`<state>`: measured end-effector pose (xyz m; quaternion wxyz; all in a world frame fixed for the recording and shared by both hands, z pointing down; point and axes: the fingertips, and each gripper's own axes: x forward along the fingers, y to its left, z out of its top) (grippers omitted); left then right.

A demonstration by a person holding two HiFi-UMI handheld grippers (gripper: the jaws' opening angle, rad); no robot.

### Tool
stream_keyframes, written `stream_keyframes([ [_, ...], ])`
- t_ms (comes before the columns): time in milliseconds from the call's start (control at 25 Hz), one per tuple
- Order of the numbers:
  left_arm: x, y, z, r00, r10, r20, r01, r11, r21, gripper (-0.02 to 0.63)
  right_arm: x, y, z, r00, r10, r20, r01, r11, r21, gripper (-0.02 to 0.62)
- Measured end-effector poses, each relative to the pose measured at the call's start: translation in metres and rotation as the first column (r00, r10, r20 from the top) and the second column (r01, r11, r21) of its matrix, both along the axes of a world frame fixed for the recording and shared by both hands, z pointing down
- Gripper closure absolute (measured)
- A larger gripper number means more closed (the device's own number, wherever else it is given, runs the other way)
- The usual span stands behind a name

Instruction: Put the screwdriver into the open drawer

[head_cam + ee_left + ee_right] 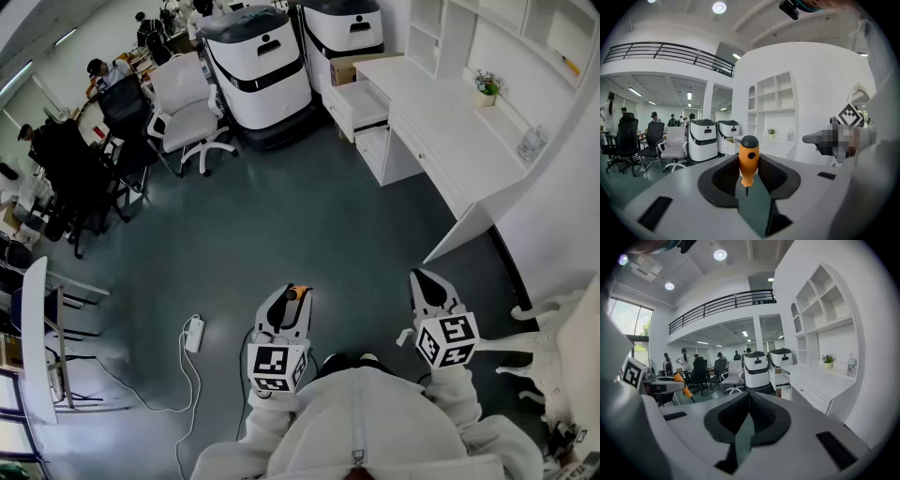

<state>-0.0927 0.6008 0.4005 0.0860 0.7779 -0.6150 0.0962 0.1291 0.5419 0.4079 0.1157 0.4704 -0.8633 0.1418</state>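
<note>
Jaws — left gripper (749,157) clamped, right gripper (749,394) closed together on nothing | white desk (441,122) well ahead | its open white drawer (359,105) pulled out | orange-handled, black-capped screwdriver (749,164) upright between left jaws — well apart from drawer

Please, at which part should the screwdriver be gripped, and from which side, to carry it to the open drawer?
Grip the screwdriver on its thick orange handle, from its two sides, as the left gripper does now. It stands upright between the pads, black cap up and thin shaft down. The handle probably gives the pads far more surface than the shaft would.
</note>
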Motion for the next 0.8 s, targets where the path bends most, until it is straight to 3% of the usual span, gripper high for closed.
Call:
stream_keyframes([
  [240, 0.002, 0.008, 0.003, 1.0, -0.028, -0.007, 0.028, 1.0, -0.01, 0.472, 0.015, 0.003, 0.0, 1.0, 0.008, -0.001, -0.008, 1.0, -0.002, 0.563],
  [800, 0.02, 0.012, 0.003, 1.0, -0.003, -0.029, 0.003, 1.0, -0.003, 0.472, 0.031, 0.014, 0.002, 0.999, 0.031, 0.023, -0.031, 0.999, -0.008, 0.561],
])
